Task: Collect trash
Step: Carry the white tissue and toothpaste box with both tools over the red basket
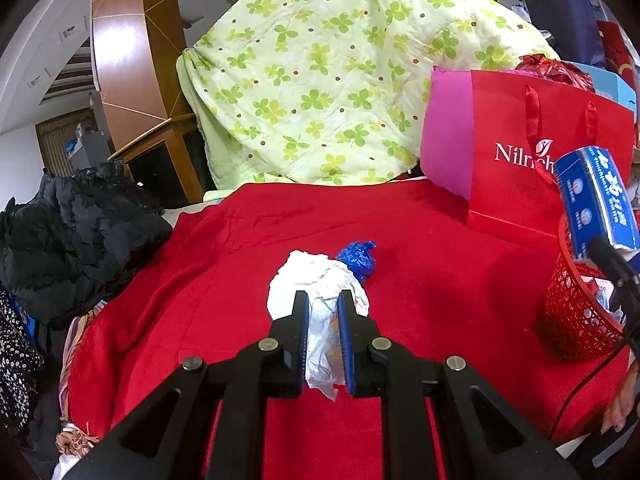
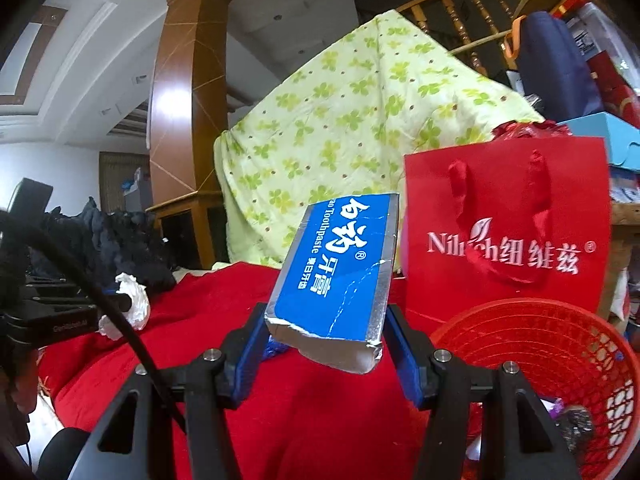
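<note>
Left wrist view: the left tool clamps the crumpled white paper above the red blanket; the red basket sits far right.

Right wrist view: the right tool grips the toothpaste box, long axis tilted upward; the basket lies just right, nearer this hand.

Even indoor light, glare on the wooden pillar, dark fisheye corners, bent edges, sharp centre

Cluttered home interior, looks like a living area used for storage. Clover-print quilt draped over wooden stair railing, red blanket, piled dark clothes, red gift bag, wood-clad pillar, recessed ceiling.
</note>
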The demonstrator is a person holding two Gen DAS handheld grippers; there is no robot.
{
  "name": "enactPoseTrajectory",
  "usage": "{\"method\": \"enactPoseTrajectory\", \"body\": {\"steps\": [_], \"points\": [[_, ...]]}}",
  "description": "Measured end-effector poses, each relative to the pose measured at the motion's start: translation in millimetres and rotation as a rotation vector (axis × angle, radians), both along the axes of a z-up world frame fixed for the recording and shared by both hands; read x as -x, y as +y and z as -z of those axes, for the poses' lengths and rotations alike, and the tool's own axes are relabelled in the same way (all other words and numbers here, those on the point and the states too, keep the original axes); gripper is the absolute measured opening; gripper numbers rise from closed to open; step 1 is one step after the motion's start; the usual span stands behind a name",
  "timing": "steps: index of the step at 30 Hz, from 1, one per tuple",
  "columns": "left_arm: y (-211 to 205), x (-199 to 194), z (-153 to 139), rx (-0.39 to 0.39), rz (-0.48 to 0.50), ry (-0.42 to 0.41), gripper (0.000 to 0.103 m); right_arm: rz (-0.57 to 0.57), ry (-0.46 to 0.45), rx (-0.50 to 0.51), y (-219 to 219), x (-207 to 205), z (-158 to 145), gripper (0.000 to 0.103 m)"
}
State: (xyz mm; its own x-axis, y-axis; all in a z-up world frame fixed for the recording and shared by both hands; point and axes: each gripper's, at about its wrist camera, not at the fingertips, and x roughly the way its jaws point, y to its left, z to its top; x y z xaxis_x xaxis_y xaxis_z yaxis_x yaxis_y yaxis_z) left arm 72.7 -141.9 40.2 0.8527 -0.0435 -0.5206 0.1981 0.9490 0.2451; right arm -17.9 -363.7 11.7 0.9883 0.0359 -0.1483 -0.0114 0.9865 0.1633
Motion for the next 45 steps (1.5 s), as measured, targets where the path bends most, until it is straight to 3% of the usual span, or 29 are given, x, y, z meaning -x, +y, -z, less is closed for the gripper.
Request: {"method": "enactPoseTrajectory", "body": {"steps": [45], "points": [[-56, -7, 15, -0.034, 0.128, 0.083, 0.016, 0.072, -0.055, -0.125, -32, 25, -16, 0.061]]}}
